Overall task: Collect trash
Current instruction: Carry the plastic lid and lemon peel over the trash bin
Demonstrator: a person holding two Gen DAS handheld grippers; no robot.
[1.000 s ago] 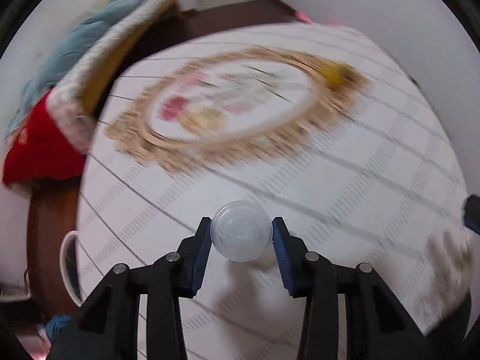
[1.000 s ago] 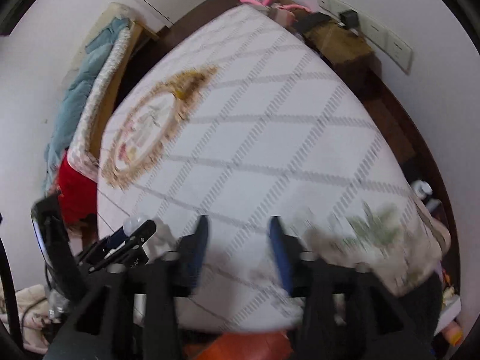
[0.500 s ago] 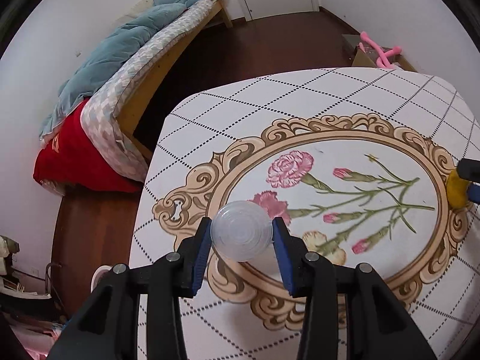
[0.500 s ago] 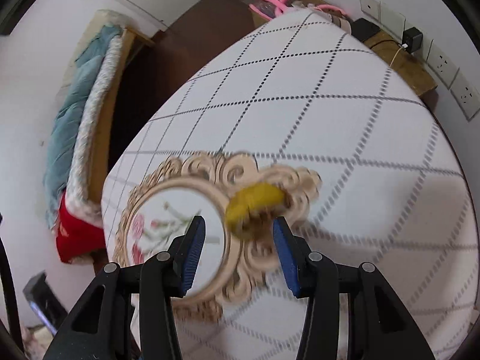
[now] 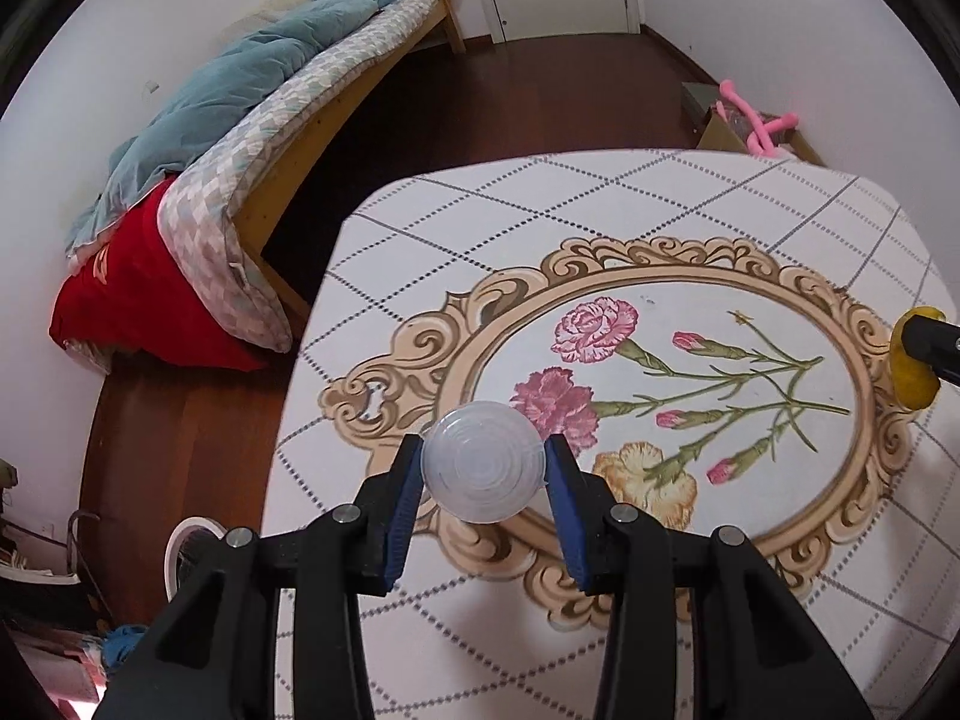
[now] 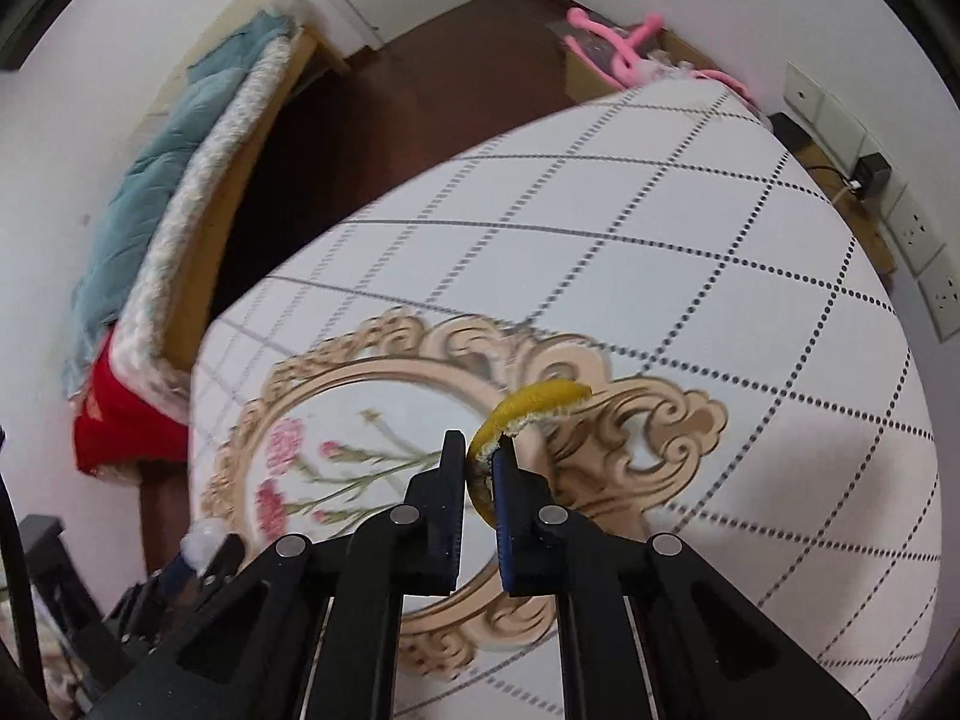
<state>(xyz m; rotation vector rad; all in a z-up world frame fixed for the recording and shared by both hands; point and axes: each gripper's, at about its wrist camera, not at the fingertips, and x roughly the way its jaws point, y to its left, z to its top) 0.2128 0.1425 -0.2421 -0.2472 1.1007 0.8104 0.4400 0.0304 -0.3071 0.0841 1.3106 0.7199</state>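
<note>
My left gripper is shut on a clear plastic cup, seen bottom-on, held above the left part of the table's floral medallion. My right gripper is shut on a curled yellow peel, which sticks up and to the right from between the blue pads, over the ornate frame of the medallion. In the left wrist view the same peel shows at the right edge with the tip of the right gripper on it. The left gripper with the cup appears low on the left in the right wrist view.
The table wears a white cloth with a dotted diamond grid. A bed with a blue quilt and red cloth stands beyond on the left over dark wood floor. A pink item lies past the far corner. Wall sockets sit right.
Both grippers swept across the table to the medallion. The right gripper, open around the yellow peel half a second ago, has shut on it. The left gripper kept its hold on the cup.
</note>
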